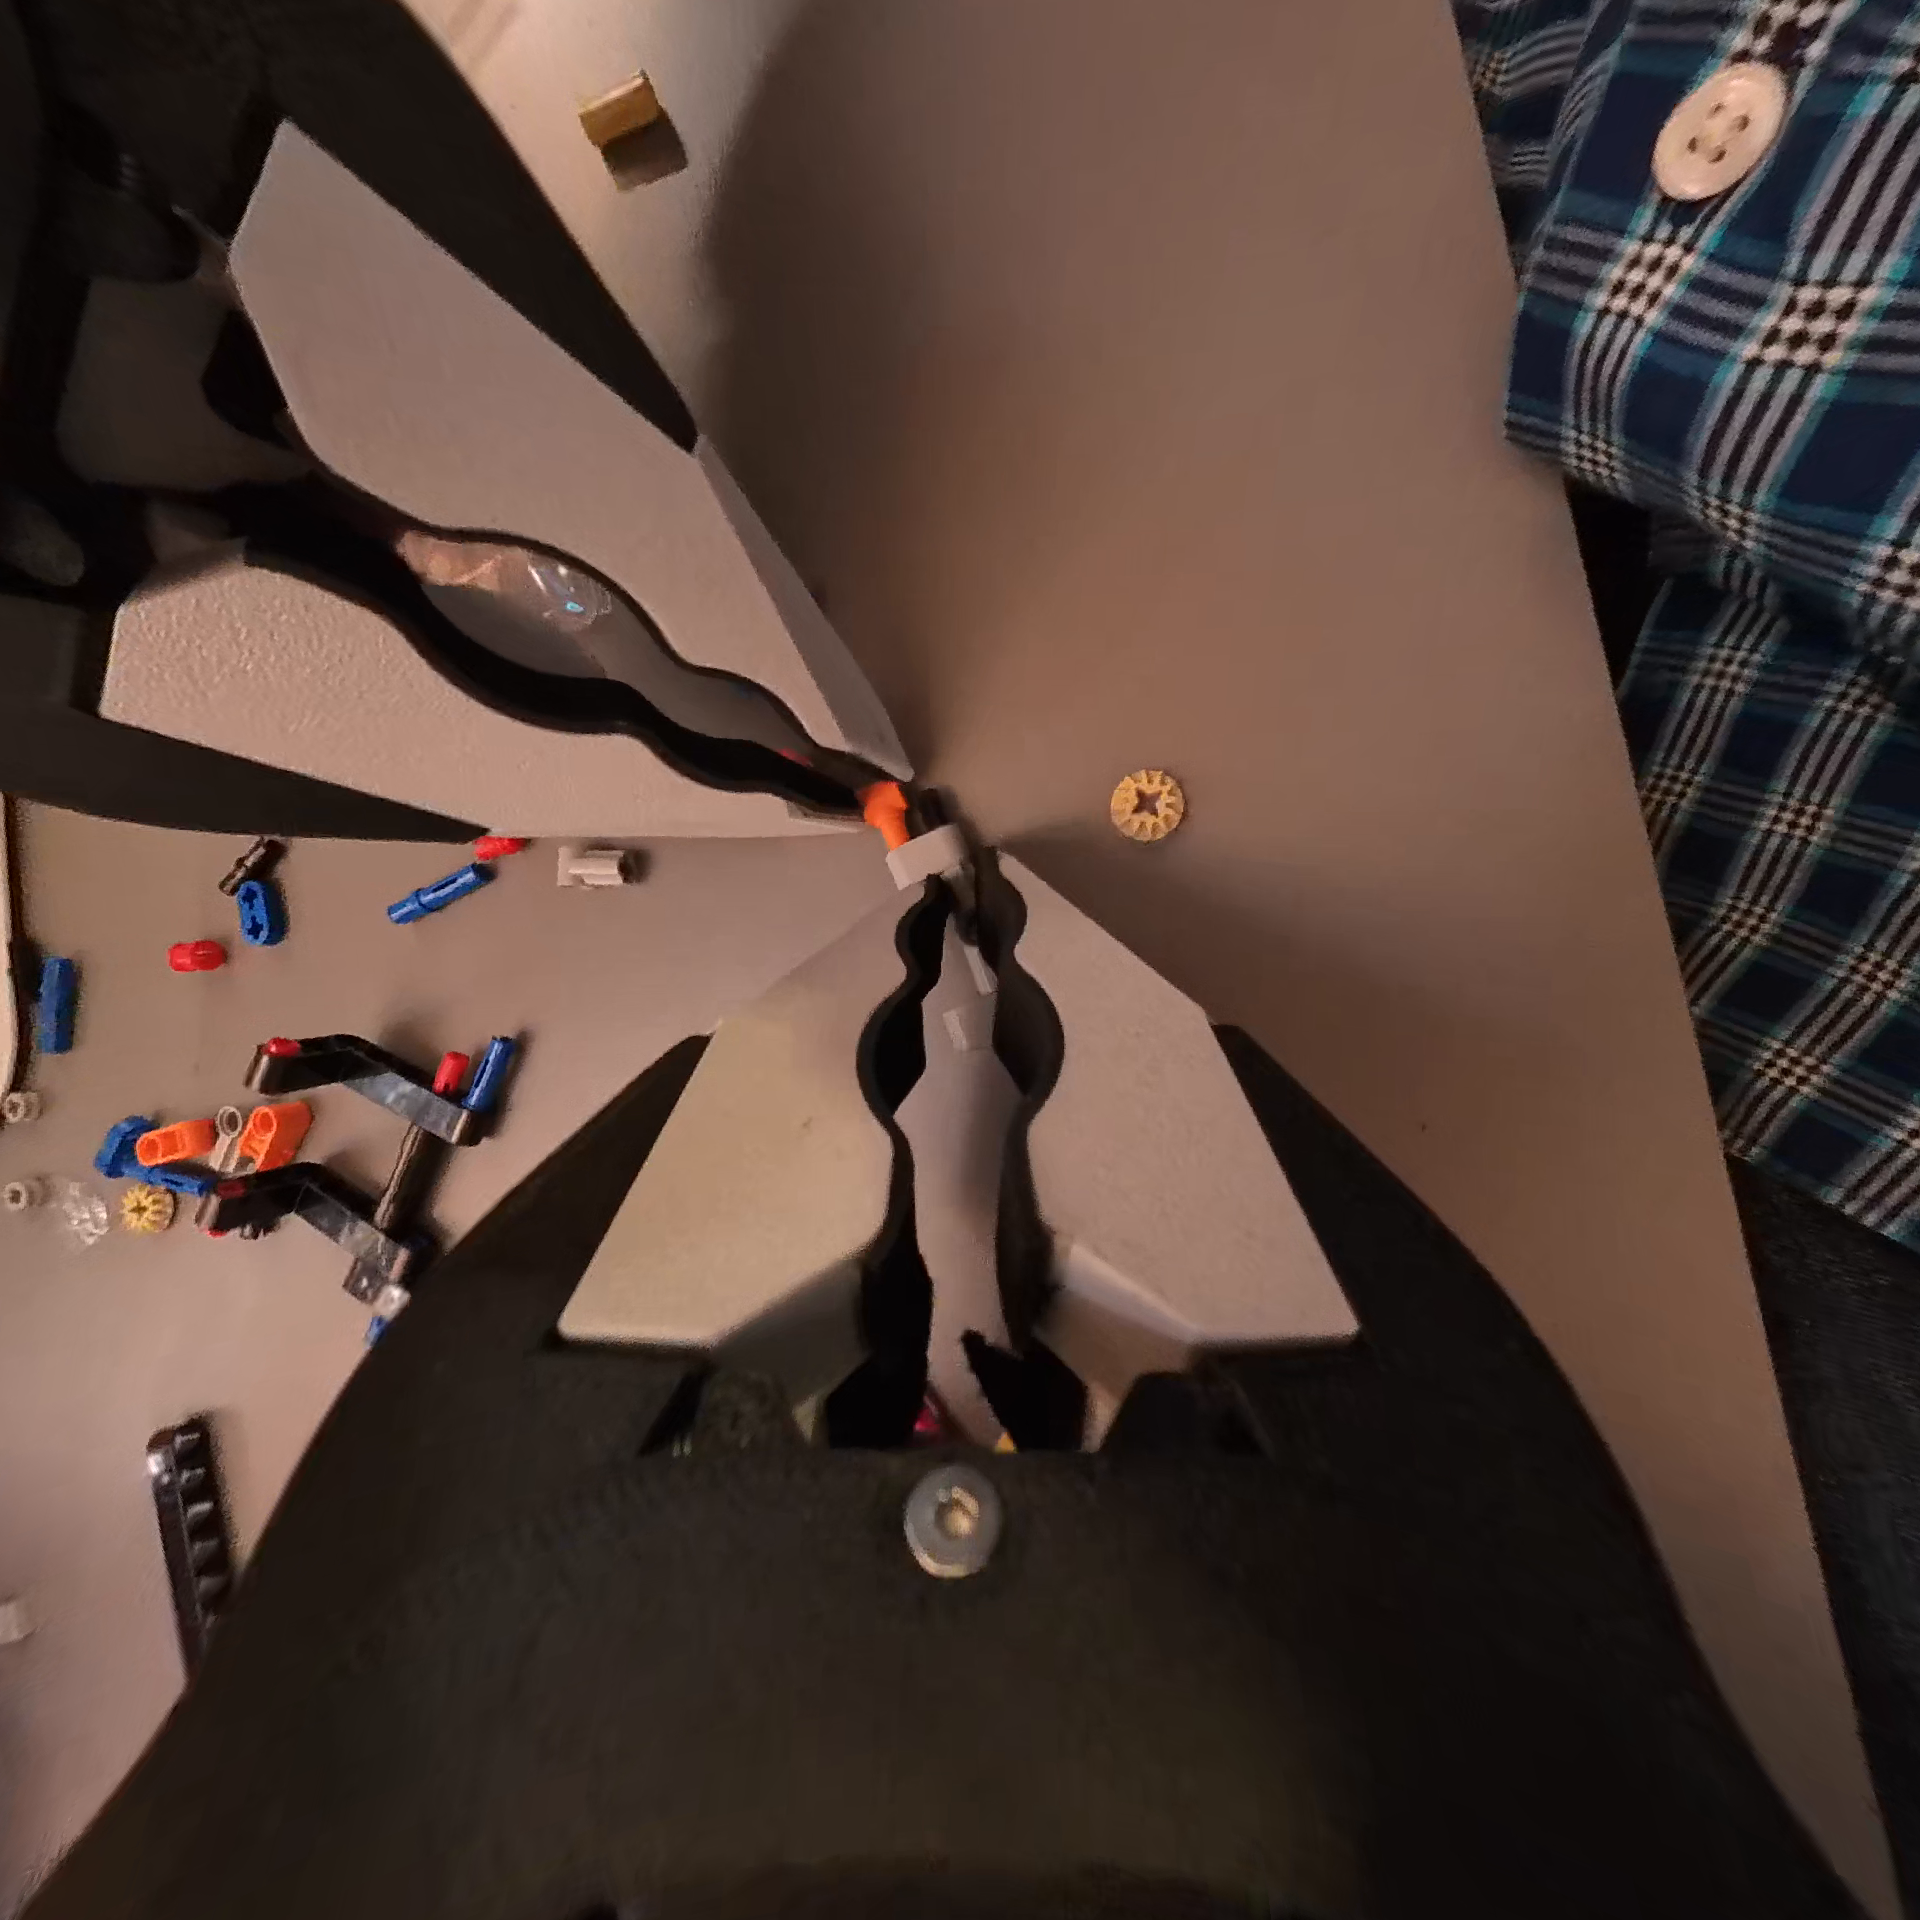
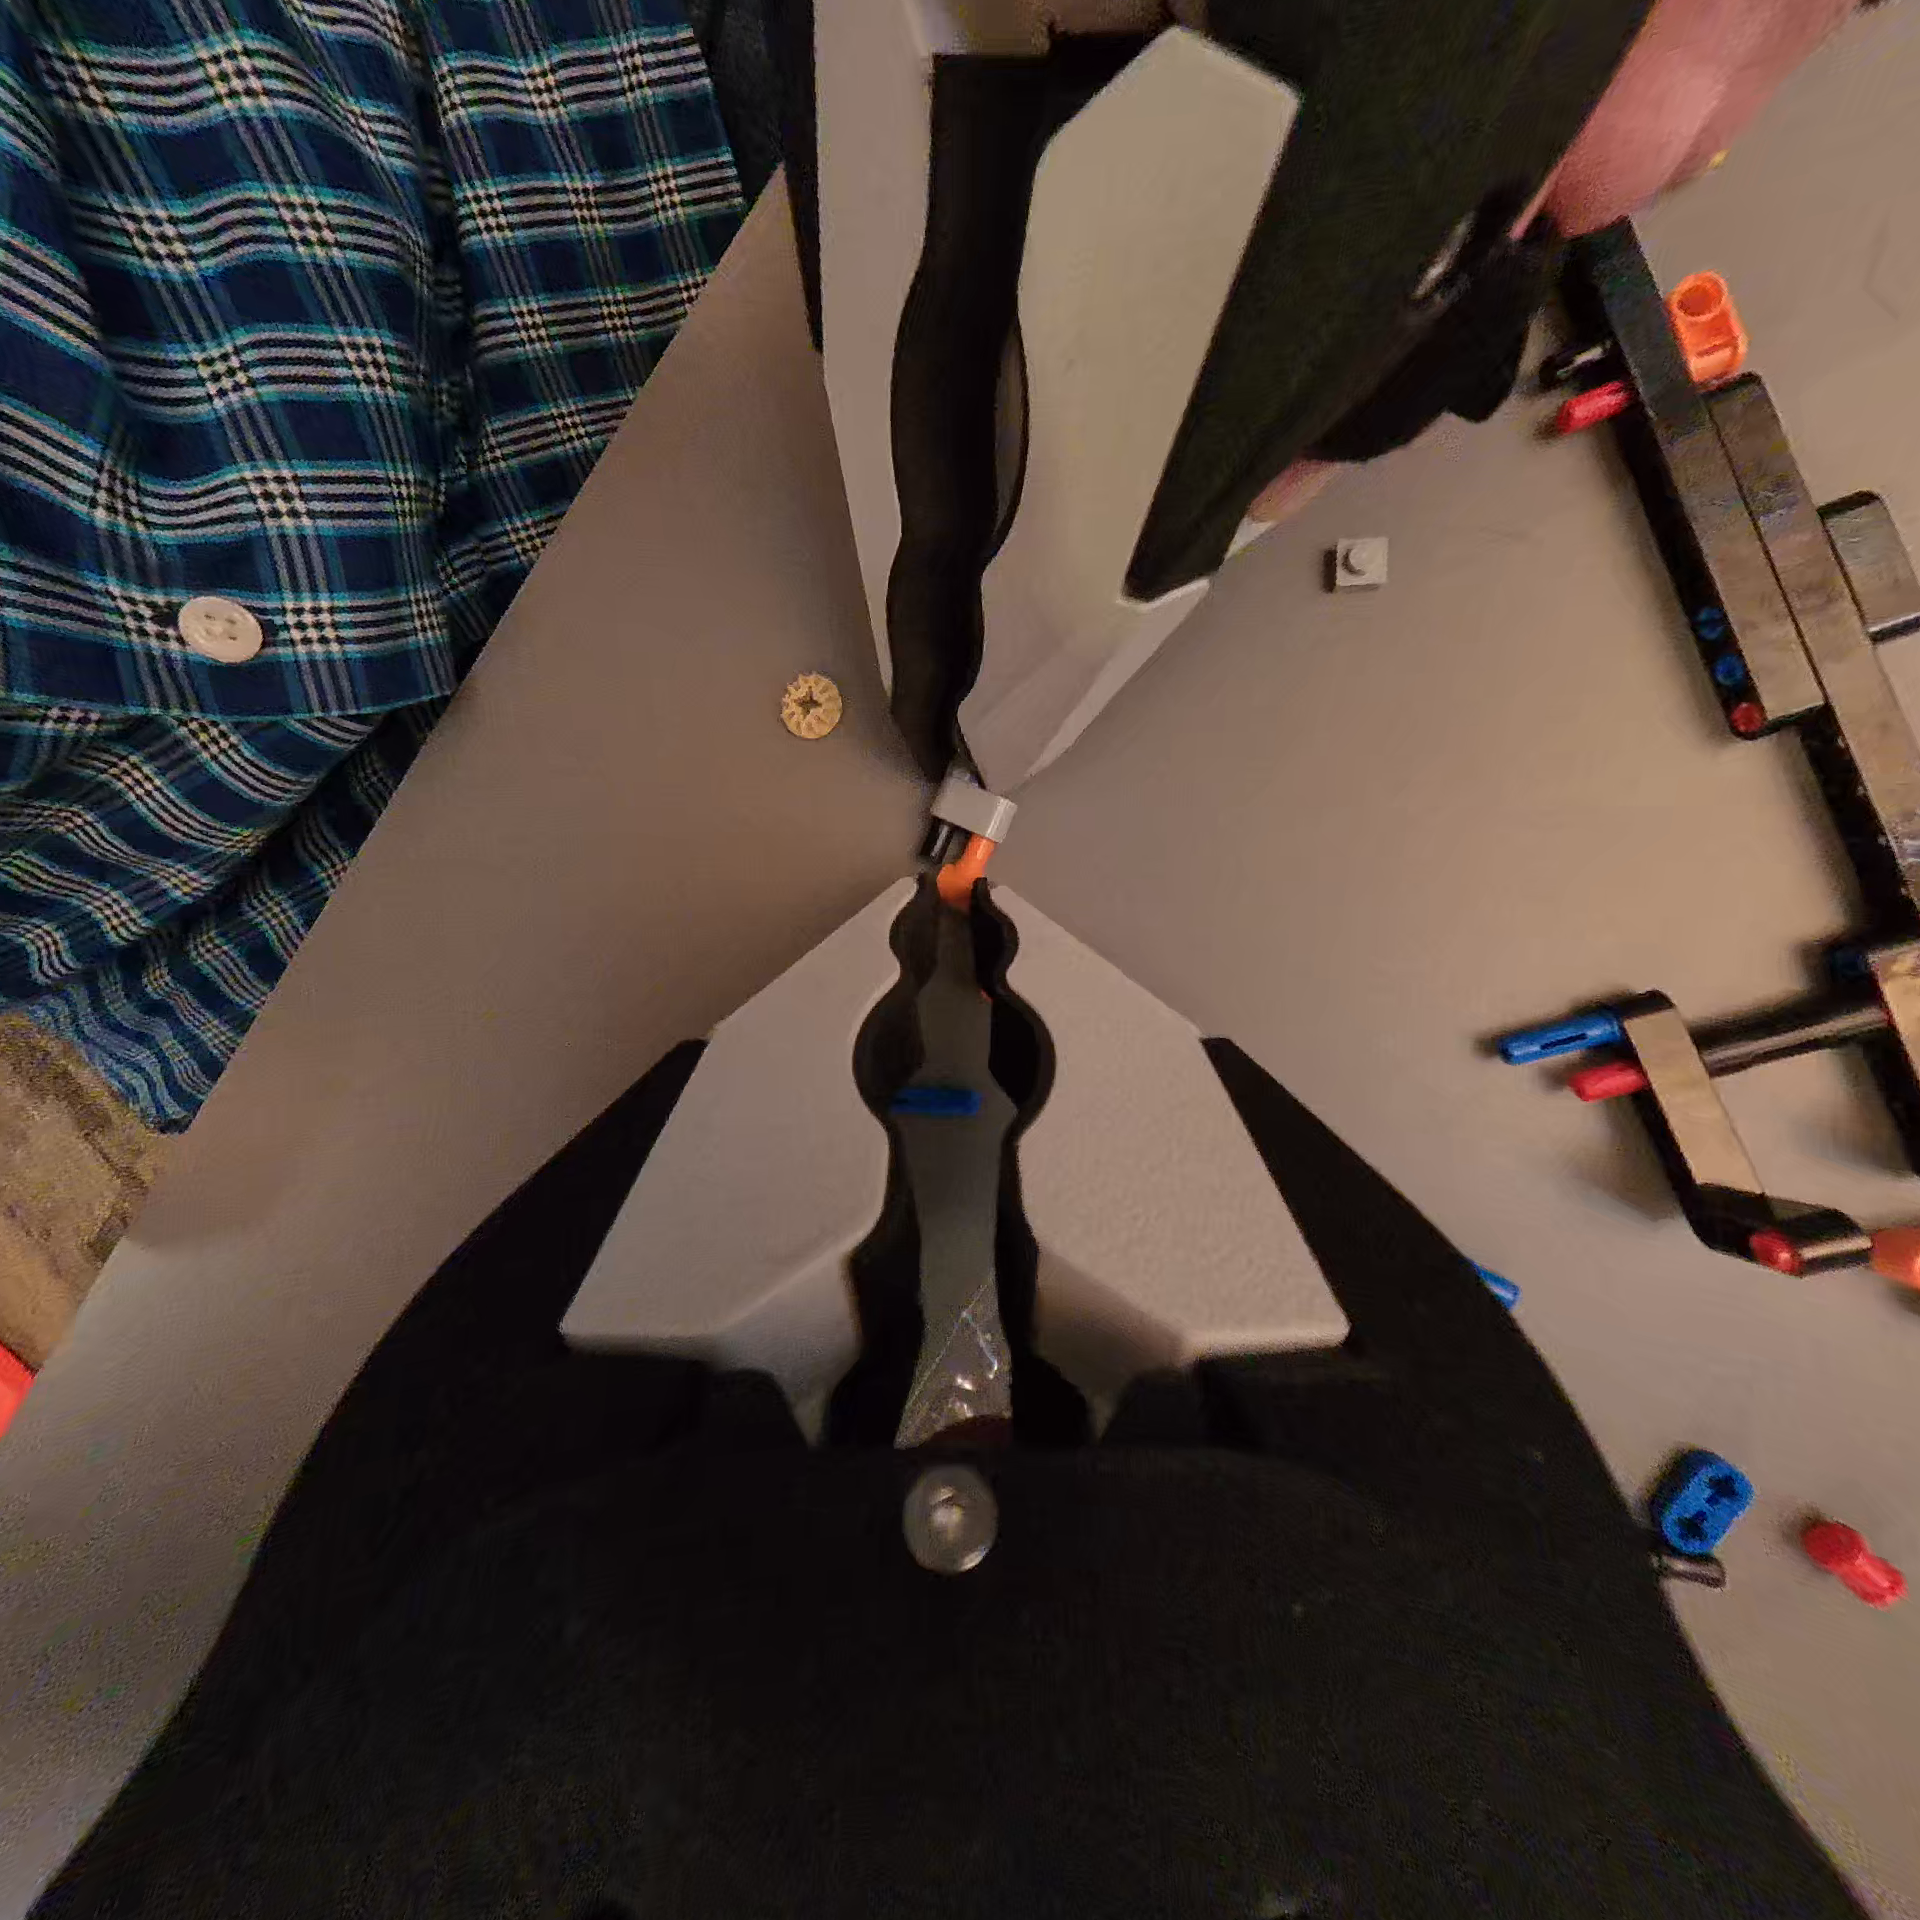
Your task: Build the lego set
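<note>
Both grippers meet tip to tip above the grey table. My left gripper (image 1: 951,883) is shut on a small light grey piece (image 1: 923,858). That piece also shows in the right wrist view (image 2: 974,814), where the left gripper comes in from the top. My right gripper (image 2: 951,894) is shut on a small orange piece (image 2: 961,868). The orange piece also shows in the left wrist view (image 1: 883,805). The two pieces touch, with a small black part (image 2: 938,837) between them. A tan gear (image 1: 1147,805) lies on the table just beside the tips.
A black beam frame with red and blue pins (image 1: 364,1091) (image 2: 1766,582) lies on the table (image 1: 1195,416) among loose blue, red and orange pieces. A grey plate (image 2: 1356,566) and a gold block (image 1: 631,130) lie apart. A person's plaid shirt (image 2: 260,364) is at the table edge. Less than 4 cm separates the two grippers' tips. The grey plate (image 2: 1356,566) sits 7 cm or so from the ends of my left fingers.
</note>
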Action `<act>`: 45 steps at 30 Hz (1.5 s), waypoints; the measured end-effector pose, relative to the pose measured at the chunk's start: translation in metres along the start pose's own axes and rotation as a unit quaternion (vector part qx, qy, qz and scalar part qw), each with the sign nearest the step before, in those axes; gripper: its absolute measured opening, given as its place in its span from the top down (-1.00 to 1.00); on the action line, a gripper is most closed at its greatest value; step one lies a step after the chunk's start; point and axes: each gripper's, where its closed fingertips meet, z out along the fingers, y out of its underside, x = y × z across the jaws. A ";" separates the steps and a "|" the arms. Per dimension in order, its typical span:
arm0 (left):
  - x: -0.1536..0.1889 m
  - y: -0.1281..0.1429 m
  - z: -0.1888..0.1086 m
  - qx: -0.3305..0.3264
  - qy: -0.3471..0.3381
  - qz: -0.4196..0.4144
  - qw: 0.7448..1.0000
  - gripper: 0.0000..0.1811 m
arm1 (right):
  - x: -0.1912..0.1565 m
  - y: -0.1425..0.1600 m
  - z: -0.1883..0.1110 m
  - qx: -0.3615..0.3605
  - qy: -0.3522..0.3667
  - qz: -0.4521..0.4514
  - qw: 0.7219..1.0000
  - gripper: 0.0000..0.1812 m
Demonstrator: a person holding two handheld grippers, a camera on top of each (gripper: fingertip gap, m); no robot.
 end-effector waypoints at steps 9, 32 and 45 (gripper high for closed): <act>-0.002 0.003 -0.003 -0.024 -0.007 -0.070 0.997 0.89 | 0.002 -0.001 0.000 0.009 0.030 0.008 0.999 0.96; -0.011 0.011 -0.006 -0.081 0.056 -0.042 0.994 0.92 | 0.000 -0.001 0.000 0.040 0.057 0.053 0.996 0.95; -0.004 0.008 -0.013 -0.034 -0.030 -0.087 0.995 0.96 | -0.003 0.002 -0.004 0.086 0.069 0.116 0.987 0.89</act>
